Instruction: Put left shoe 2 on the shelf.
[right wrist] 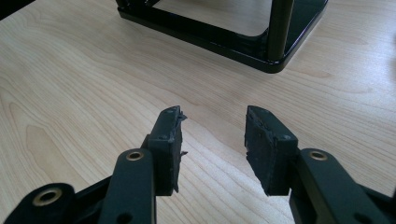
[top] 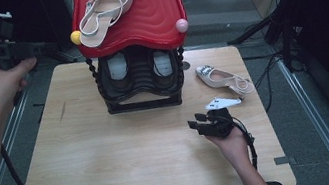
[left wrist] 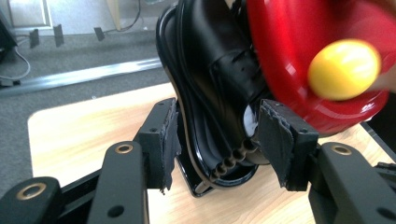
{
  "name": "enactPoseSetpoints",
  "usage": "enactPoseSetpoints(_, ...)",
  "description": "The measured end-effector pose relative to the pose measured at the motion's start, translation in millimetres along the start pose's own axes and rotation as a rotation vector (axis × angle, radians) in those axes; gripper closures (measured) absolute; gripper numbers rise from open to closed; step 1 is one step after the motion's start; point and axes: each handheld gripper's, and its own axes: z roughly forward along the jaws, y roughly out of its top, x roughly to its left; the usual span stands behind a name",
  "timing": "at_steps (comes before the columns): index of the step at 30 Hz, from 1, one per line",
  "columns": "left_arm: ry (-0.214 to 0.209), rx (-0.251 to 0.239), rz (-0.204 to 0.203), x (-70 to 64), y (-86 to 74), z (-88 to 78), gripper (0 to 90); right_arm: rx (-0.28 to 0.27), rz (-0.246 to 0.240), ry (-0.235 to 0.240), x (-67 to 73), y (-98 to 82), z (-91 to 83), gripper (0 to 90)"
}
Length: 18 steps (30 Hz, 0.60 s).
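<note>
A shoe rack with a red top shelf (top: pixel 148 9) and black lower shelves (top: pixel 143 98) stands at the back middle of the wooden table (top: pixel 111 152). One beige slingback shoe (top: pixel 106 11) lies on the red shelf. Its mate (top: pixel 223 78) lies on the table right of the rack. A pair of black shoes (top: pixel 141 68) sits on the lower shelf. My left gripper (top: pixel 46 48) is held off the table's back left corner, open (left wrist: pixel 217 140), facing the rack's side with the black shoe (left wrist: pixel 210 74) and a yellow knob (left wrist: pixel 343 69) beyond it. My right gripper (top: pixel 196 120) rests low over the table, open (right wrist: pixel 212 135) and empty.
A pink knob (top: pixel 182 25) caps the red shelf's right front corner. The rack's black base (right wrist: pixel 243 46) lies ahead of the right jaws. Metal floor rails (top: pixel 313 113) run along both sides of the table, and cables (top: pixel 269 62) lie at the right.
</note>
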Motion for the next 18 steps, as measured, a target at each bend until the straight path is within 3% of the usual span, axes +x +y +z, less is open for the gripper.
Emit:
enactPoseSetpoints(11,-0.014,0.007,-0.027,14.4,-40.1,25.1,47.7,-0.005,0.005,0.001,-1.3,0.3,-0.5,57.7)
enactPoseSetpoints(18,-0.022,0.028,-0.011,15.8,-62.7,39.2,48.4,-0.011,0.012,-0.001,-2.6,0.5,-1.4,57.7)
